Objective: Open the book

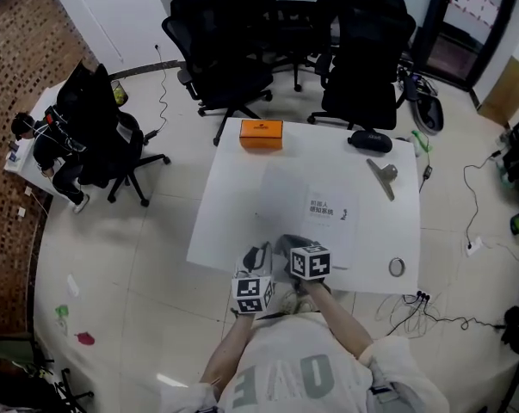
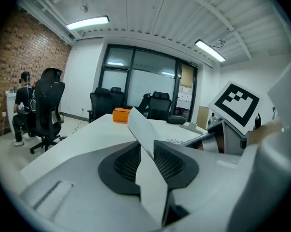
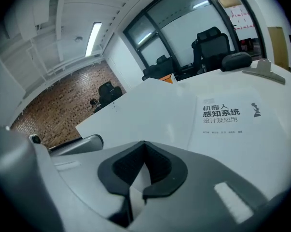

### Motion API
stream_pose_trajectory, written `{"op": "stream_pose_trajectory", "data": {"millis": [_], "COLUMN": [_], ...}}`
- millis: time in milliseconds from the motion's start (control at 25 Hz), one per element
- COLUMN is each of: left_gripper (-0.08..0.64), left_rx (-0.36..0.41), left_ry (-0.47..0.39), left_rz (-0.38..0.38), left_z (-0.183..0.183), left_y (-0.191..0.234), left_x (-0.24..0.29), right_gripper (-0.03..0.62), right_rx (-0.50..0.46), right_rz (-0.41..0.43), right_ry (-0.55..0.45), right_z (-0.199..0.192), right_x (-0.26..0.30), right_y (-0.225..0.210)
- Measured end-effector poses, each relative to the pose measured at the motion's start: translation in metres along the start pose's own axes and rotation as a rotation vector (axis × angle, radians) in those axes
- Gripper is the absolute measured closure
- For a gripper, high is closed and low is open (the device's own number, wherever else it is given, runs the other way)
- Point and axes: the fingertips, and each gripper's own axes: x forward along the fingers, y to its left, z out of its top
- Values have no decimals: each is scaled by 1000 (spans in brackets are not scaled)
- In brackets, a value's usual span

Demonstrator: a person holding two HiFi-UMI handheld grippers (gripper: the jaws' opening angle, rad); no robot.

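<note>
Starting with head view: book [image 1: 332, 212] lies flat on the white bench [image 1: 233, 213], right of centre and toward the near edge, title face up. Left gripper [image 1: 259, 256] and right gripper [image 1: 292, 246] sit side by side at the near edge, by the book's near-left corner. Bench left of the book is bare, so there is room to swing a cover that way. Metal clip [image 1: 382, 179] and tape roll [image 1: 398, 267] are on the right, apart from the book. Orange box [image 1: 261, 133] and black case [image 1: 369, 140] are at the far edge, well apart. Office chairs [image 1: 225, 67] stand beyond the far edge, out of the way.

Left gripper view: jaws partly apart, pads not pressing. A thin white sheet [image 2: 147, 168] stands tilted between them, loose. Cover or page, can't tell. Right gripper is just beside, on the right.

Right gripper view: jaws closed. The white sliver in the slit looks like that same sheet, pinched. Title face lies flat ahead and to the right, with bare bench left of it.

Progress, my read: early. One leaf is lifted at the near corner and no open spread shows. Left to do: carry the leaf over to the left and lay it flat. Watch the near bench edge under both grippers, and the two bodies crowding each other.
</note>
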Motion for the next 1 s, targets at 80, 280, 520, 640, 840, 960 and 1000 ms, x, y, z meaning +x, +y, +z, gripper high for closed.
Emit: {"op": "stream_pose_trajectory", "data": {"millis": [80, 280, 520, 640, 840, 960, 1000], "left_gripper": [462, 471, 532, 532, 532, 532, 532], "left_rx": [-17, -34, -27, -16, -26, -18, -7], "left_ry": [-3, -38, -147, -135, -108, -97, -98], "left_rz": [36, 110, 135, 98, 59, 42, 35], "left_z": [-1, 8, 46, 50, 38, 35, 36], "left_y": [14, 45, 52, 43, 29, 25, 24], "left_x": [-5, -18, -11, 5, 10, 13, 13], "right_gripper": [589, 589, 590, 589, 589, 589, 589], "right_rx": [-15, -52, -183, -257, -270, -272, -265], "right_rz": [-4, -20, -59, -75, -72, -68, -63], "right_ry": [24, 54, 136, 178, 225, 229, 216], "right_z": [-3, -10, -22, -29, -32, -32, -32], "right_x": [6, 16, 24, 29, 30, 29, 27], "right_y": [0, 0, 6, 9, 12, 12, 12]}}
